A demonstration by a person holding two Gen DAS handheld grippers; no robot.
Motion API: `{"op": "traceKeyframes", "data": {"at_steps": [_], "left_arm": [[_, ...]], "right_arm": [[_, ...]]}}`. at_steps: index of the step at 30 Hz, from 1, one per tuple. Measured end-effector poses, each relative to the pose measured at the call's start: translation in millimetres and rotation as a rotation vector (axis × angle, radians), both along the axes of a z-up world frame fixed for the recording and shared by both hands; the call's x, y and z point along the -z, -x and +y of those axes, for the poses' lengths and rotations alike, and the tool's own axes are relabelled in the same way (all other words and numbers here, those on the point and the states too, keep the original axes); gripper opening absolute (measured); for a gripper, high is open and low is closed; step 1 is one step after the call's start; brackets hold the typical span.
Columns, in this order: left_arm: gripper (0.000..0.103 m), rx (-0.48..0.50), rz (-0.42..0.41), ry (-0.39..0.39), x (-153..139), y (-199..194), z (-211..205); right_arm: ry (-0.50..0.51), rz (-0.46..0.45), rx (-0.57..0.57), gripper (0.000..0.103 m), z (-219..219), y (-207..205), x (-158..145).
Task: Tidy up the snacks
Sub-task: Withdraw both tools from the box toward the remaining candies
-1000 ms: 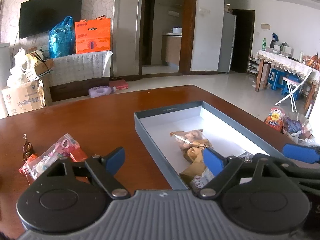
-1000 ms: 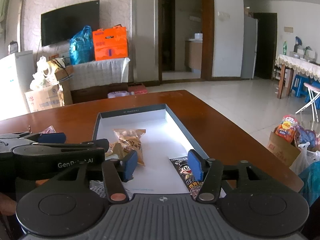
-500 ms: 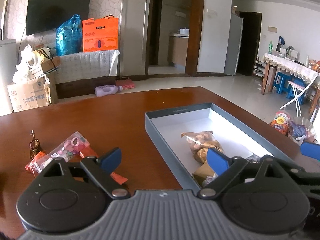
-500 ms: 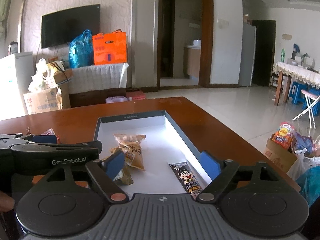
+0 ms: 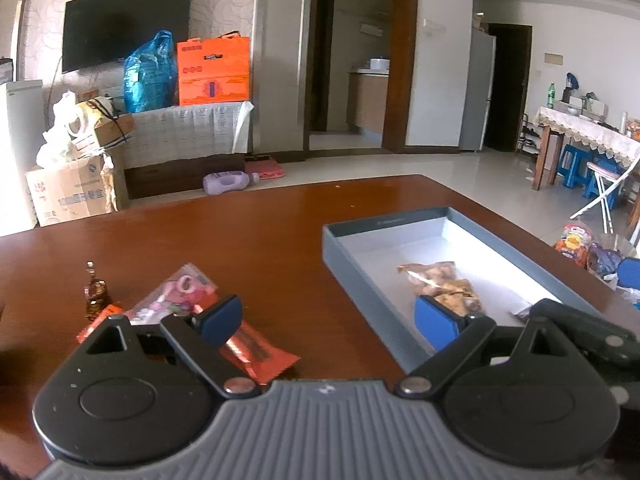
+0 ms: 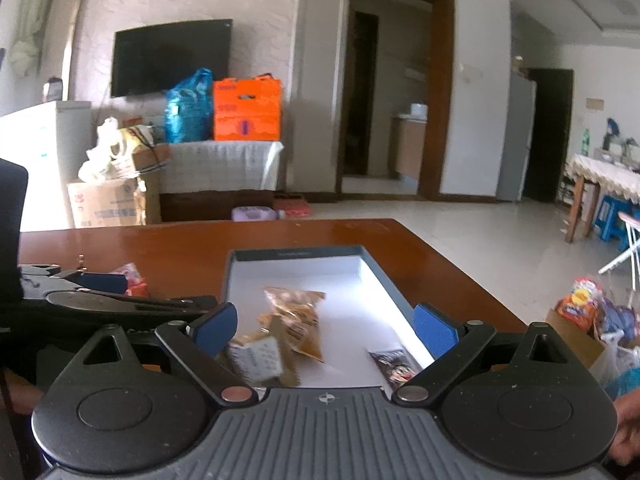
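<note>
Three snack packets (image 6: pixel 296 312) inside box (image 6: pixel 298 254).

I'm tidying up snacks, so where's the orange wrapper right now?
In the left wrist view, the orange wrapper lies on the table, left of the box, partly under the pink packet.

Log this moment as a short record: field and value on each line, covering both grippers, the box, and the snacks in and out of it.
left gripper: open, empty, above the table, left of the box
right gripper: open, empty, above the box's near end
box: grey, shallow, white inside, lidless, on the wooden table
in box: clear bag of brown snacks, small tan packet, dark cartoon-print stick pack
left on table: pink-print clear packet, red-orange wrapper, small foil-wrapped bottle-shaped candy
</note>
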State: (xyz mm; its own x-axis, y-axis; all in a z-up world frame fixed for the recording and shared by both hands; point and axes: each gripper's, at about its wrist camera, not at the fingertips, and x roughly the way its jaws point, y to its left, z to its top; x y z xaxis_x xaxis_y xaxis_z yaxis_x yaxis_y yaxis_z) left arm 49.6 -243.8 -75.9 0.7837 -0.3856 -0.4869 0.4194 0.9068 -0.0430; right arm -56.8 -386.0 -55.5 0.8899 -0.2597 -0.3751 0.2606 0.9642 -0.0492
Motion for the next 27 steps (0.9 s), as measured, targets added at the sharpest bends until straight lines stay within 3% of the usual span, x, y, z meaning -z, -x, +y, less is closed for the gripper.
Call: {"op": "traceKeyframes", "data": {"at_steps": [12,27], "left_arm": [[0.094,-0.119,0.011,0.002,-3.9,-23.1,67.4],[0.094,-0.208,0.0,-0.027,0.1,-39.5,131.8]], "right_arm": [[0.04,0.008,-0.128,0.096,45.3,-12.8,-8.1],[0.088,0.104,-0.309,0.096,119.2,-59.0,9.7]]}}
